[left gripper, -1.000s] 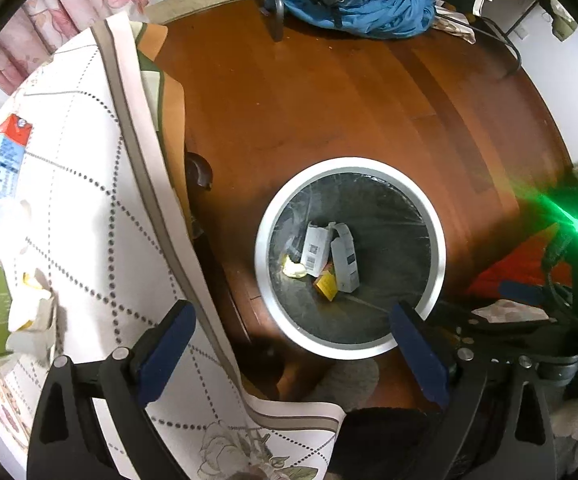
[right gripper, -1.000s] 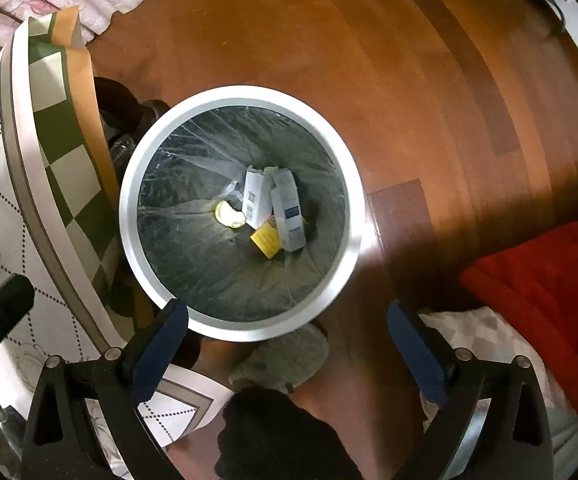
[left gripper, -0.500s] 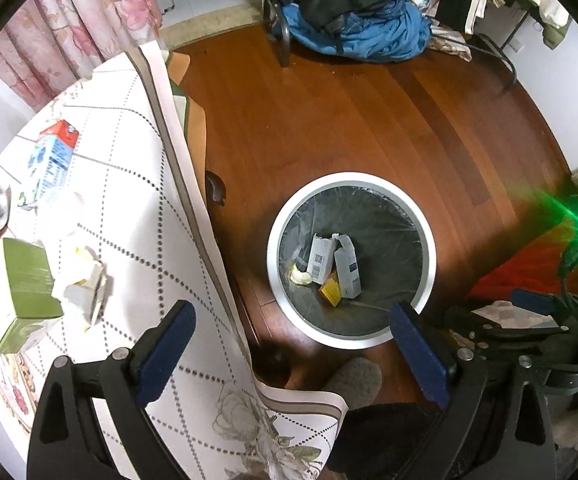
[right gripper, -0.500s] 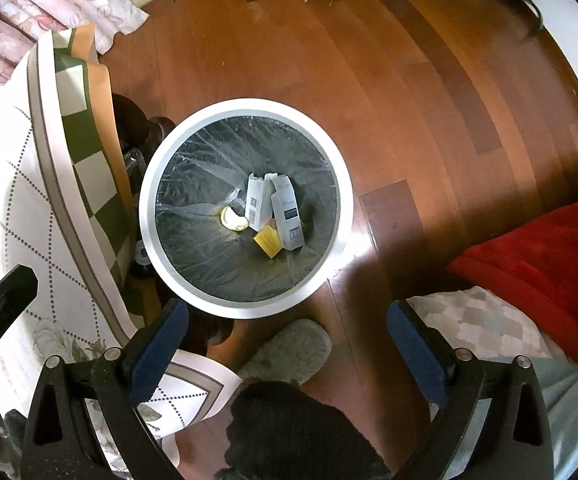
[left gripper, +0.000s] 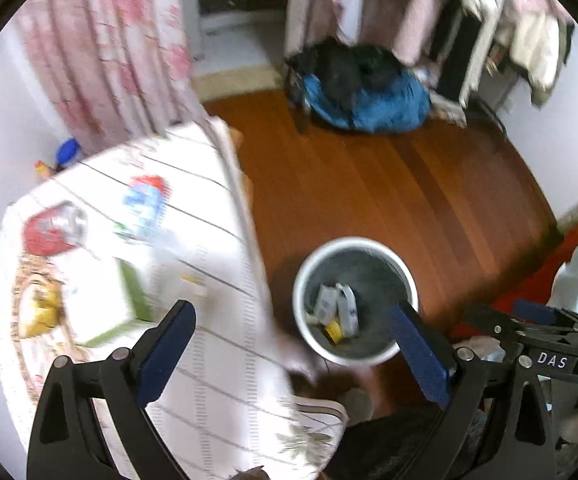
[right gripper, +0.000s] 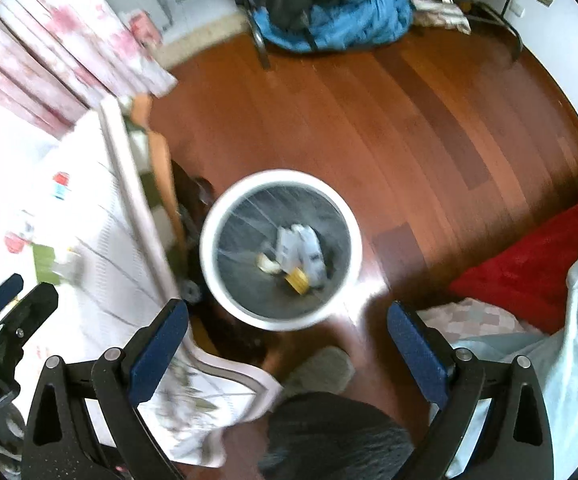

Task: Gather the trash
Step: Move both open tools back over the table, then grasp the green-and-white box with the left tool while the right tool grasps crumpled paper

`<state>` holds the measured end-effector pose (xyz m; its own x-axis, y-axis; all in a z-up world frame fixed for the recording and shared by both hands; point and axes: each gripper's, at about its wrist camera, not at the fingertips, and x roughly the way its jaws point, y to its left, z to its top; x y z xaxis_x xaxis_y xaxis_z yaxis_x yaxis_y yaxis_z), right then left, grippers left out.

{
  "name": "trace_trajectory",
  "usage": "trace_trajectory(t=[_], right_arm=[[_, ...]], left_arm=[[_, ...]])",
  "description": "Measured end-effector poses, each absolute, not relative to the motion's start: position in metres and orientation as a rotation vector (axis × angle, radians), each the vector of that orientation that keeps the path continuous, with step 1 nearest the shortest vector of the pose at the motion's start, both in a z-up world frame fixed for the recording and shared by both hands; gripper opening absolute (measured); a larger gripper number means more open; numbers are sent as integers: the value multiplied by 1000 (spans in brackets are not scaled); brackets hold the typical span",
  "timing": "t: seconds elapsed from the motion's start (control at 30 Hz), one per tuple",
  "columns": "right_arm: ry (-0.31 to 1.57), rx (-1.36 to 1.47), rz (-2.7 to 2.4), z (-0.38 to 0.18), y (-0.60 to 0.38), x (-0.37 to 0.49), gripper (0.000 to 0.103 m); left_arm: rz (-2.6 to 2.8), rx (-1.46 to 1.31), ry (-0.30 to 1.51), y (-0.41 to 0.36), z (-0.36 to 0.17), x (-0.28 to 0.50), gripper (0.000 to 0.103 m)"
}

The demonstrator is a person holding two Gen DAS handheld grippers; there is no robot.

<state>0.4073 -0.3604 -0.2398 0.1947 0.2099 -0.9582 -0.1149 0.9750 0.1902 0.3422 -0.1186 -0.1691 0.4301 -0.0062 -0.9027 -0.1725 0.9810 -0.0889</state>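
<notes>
A white-rimmed trash bin (left gripper: 407, 280) with a dark liner stands on the wood floor beside the table; it also shows in the right wrist view (right gripper: 351, 216). Inside lie small white cartons (right gripper: 301, 246), a yellow scrap (right gripper: 297, 281) and a pale peel. On the table (left gripper: 209, 380) are a blue and red milk carton (left gripper: 145, 204), a green box (left gripper: 125, 308), a red item with a shiny lid (left gripper: 55, 224) and small wrappers. My left gripper (left gripper: 291, 344) is open and empty, high above the table edge and bin. My right gripper (right gripper: 287, 344) is open and empty above the bin.
A patterned tablecloth (right gripper: 109, 280) hangs over the table edge. A blue and black pile of clothes (left gripper: 361, 88) lies by a chair at the far wall. Pink curtains (left gripper: 105, 48) hang at left. A red blanket (right gripper: 537, 272) is at right. A slipper (right gripper: 317, 372) sits below the bin.
Both grippers have risen and tilted up: the bin looks smaller and more of the room and table shows. Both stay open and empty. The view is blurred by motion.
</notes>
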Motion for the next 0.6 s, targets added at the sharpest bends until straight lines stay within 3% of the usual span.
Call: trace_trajectory(t=[0.17,0.47,0.6], right_arm=[[1302,82,341,-209,-299,401,101],[1402,51,512,-266,-137,400,100],[1469,51,475,-309,-99,407,77]], left_arm=[[251,-167,1067,-42,-149,309,99],[545,-329,1204,90,-230,244,102],[569,-396,1235,112,-248,233,102]])
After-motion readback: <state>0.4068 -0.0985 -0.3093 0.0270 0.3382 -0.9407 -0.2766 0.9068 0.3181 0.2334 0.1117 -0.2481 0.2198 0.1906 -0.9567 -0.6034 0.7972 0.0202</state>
